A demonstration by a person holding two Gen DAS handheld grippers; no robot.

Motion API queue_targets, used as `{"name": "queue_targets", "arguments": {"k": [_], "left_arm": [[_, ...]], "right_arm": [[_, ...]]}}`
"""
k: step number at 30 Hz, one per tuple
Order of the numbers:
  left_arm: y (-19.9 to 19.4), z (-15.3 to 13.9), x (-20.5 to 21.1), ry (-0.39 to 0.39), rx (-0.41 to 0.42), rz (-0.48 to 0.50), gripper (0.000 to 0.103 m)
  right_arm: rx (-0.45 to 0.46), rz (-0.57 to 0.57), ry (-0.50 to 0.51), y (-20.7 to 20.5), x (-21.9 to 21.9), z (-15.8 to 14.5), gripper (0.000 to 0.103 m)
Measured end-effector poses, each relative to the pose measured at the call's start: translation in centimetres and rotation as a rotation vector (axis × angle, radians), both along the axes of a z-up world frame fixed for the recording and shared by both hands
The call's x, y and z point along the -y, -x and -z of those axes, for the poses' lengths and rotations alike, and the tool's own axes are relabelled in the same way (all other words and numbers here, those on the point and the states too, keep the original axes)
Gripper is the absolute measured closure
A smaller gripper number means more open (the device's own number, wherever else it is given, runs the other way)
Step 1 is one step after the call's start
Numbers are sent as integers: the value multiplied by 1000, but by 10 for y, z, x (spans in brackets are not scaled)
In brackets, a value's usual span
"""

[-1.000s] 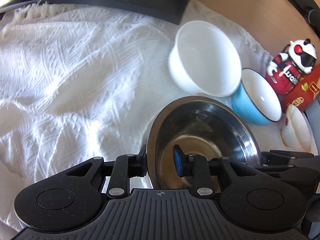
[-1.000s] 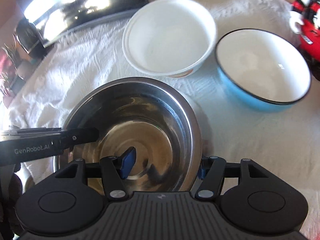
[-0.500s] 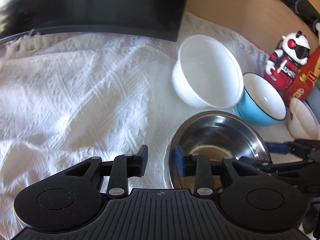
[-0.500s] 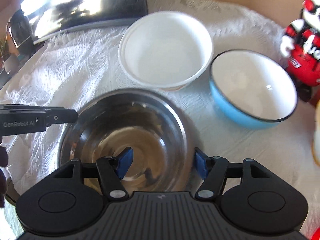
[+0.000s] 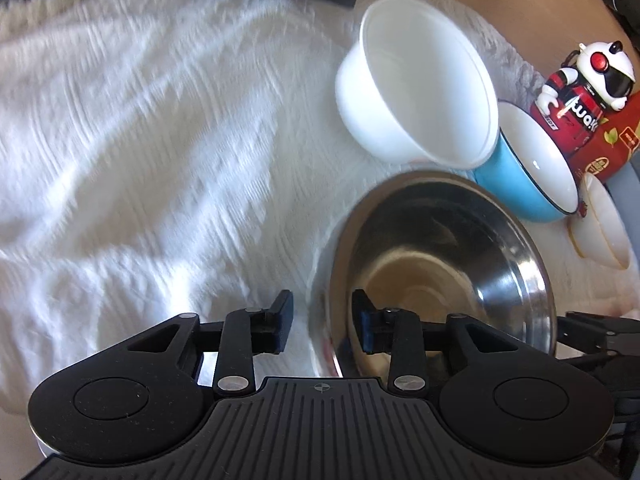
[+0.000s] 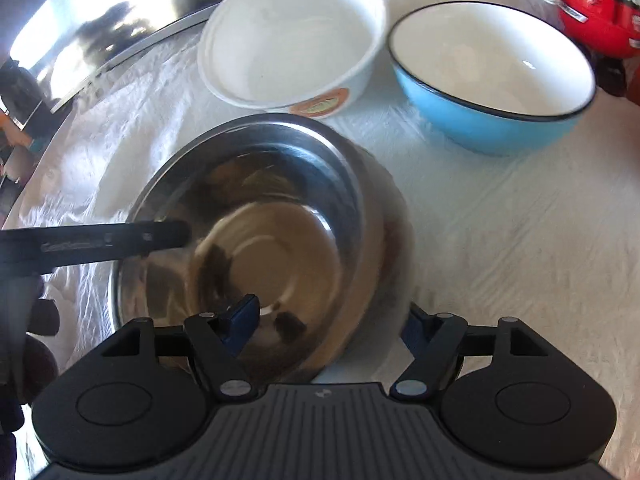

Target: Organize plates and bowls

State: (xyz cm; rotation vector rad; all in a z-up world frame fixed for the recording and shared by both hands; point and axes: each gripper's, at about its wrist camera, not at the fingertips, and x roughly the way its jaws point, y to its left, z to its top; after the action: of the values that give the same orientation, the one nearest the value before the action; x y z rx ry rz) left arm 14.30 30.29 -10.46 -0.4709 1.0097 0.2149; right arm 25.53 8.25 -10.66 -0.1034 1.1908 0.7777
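- the white cloth [image 5: 140, 128] covers the bench, and all the bowls sit on it.
- the steel bowl [image 5: 436, 268] stands upright at the near edge of the group, just in front of the white bowl [image 5: 420, 80] and the blue bowl [image 5: 524, 168].
- the right gripper [image 6: 324, 328] has just been widening its fingers; they straddle the steel bowl's near right rim, one pad inside and one outside, not pressing on it.
- the left gripper [image 5: 320, 328] has its fingers partly open across the bowl's left rim, pads clear of the metal.
- judged step: the steel bowl looks set down and let go; next comes lifting both grippers clear, then choosing a bowl to nest.
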Motion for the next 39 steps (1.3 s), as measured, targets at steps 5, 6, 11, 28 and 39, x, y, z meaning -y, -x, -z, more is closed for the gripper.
{"name": "queue_targets", "arguments": {"k": [5,6,11,28,39], "left_arm": [[-2,5,5,21,-14,-36,72],[-2,4,5,26,-22,-51,71],[-11,1,18,27,-54,-44,62],[-37,-13,53,-76,-38,15,62],[-33,-89,88,-218,145,-9,62]], "right_arm": [[-4,-12,-6,-1,2,-1,32],[-11,-9,-14,-3,4,-1,32],[-16,17,-49,-6,16,-5,32],[28,92,-35,-13,46,-3,32],[204,186,-40,-7,113,-42,31]]}}
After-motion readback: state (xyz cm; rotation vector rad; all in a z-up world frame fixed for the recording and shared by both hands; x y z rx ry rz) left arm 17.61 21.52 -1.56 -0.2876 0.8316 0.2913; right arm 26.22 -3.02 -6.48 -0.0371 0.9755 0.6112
